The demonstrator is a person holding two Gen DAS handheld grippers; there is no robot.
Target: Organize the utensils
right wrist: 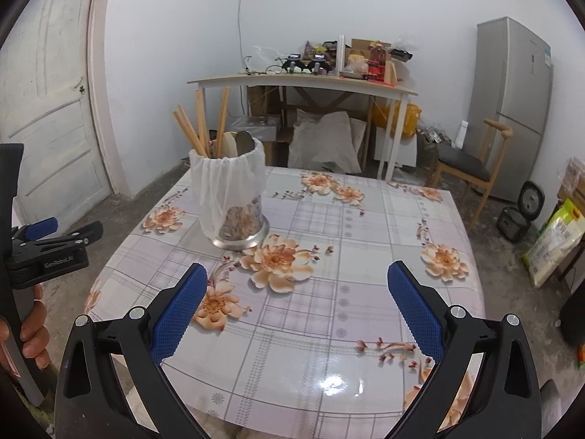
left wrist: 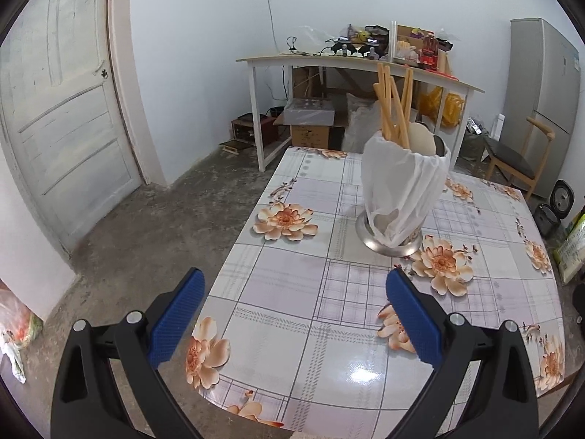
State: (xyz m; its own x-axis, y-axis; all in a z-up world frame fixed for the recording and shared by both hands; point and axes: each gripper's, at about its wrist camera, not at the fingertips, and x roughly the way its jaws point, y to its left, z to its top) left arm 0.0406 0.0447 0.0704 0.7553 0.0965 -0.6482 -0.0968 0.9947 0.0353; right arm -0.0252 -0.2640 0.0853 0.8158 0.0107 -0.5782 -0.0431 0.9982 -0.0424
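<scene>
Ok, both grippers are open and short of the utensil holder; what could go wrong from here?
1. The utensil holder is tall on a narrow metal base; a sideways nudge from the right gripper might tip it.
2. The white bag draped over it hangs loose and could snag a finger.
3. The chopsticks lean out in different directions above the rim; pulling one may drag others. The left gripper also holds nothing.

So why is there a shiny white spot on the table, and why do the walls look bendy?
Left wrist view: lamp glare on the glossy tablecloth, near the bottom. Right wrist view: the same kind of glare. Both views: the fisheye lens bends straight things, such as the door, and darkens the corners.
</scene>
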